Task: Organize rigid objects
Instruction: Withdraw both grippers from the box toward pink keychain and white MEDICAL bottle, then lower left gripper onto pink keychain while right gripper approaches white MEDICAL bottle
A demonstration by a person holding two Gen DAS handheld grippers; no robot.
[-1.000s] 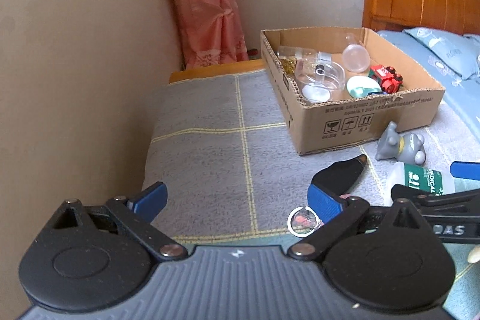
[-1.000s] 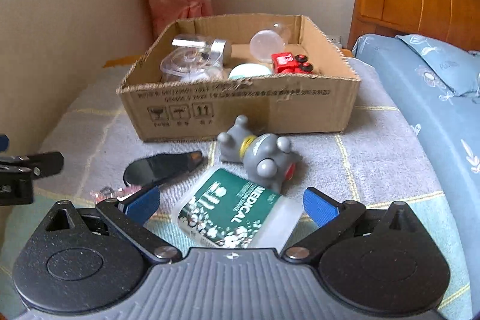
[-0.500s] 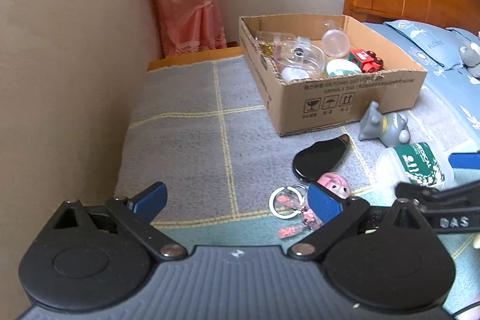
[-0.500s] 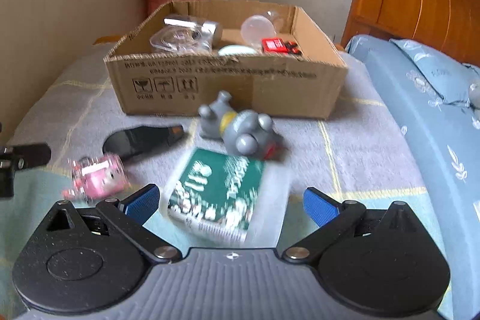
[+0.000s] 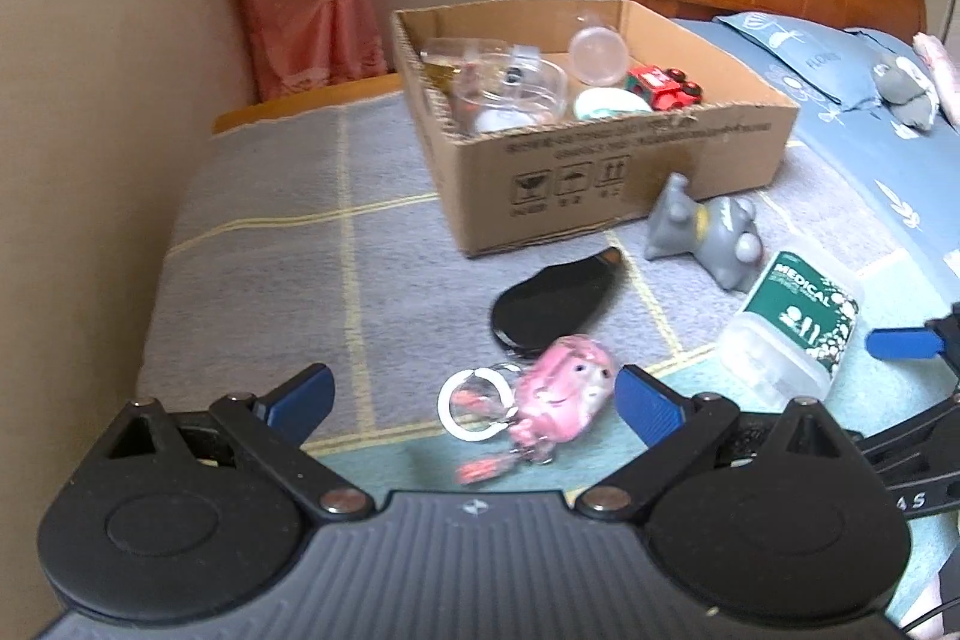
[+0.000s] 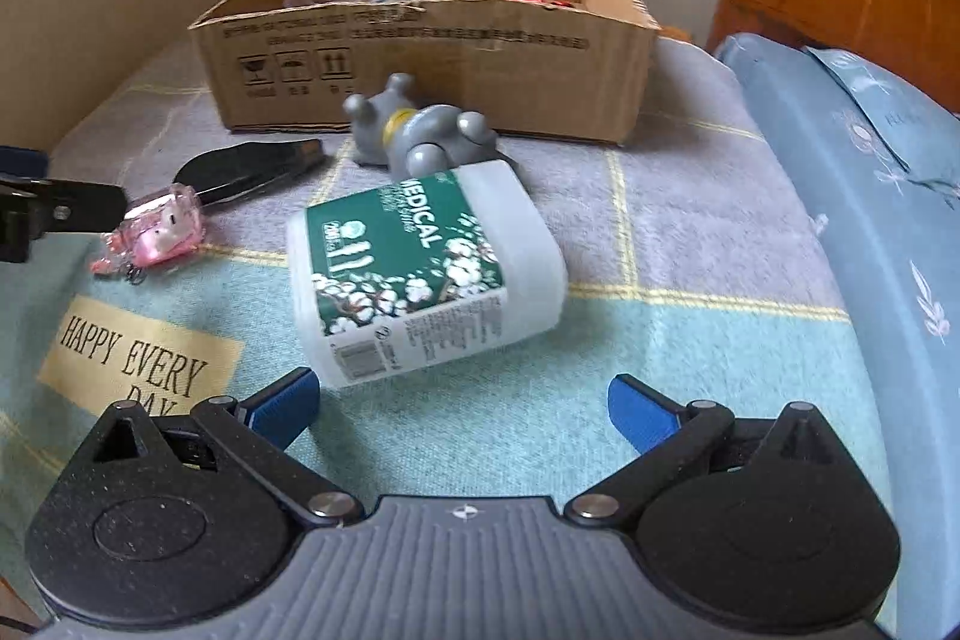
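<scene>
- The left tool [image 5: 474, 394] hangs spread wide and empty at the lower centre of the left wrist view, its blue pads either side of the pink toy keychain [image 5: 561, 391], which lies on the bed blanket [image 5: 270, 250] with its metal ring [image 5: 474, 403] to the left.
- The right tool [image 6: 462, 400] is likewise released and empty, low in the right wrist view, just short of the white medical cotton box [image 6: 420, 274] lying on its side at centre frame.
- The cardboard box [image 6: 432, 58], in the upper middle of both views, already holds clear containers and a red toy car [image 5: 660, 85]; it looks like the place for the loose things.
- The grey toy figure [image 6: 420, 142] touches the far end of the cotton box, and the black shoehorn-like piece [image 5: 552, 301] lies just beyond the keychain.
- For the right tool, I would close across the box's short width, squarely on its flat sides, so the smooth plastic does not twist out.
- For the left tool, grip the keychain's pink body, not the ring or dangling charm, and lift clear before carrying it over the cardboard wall.
</scene>
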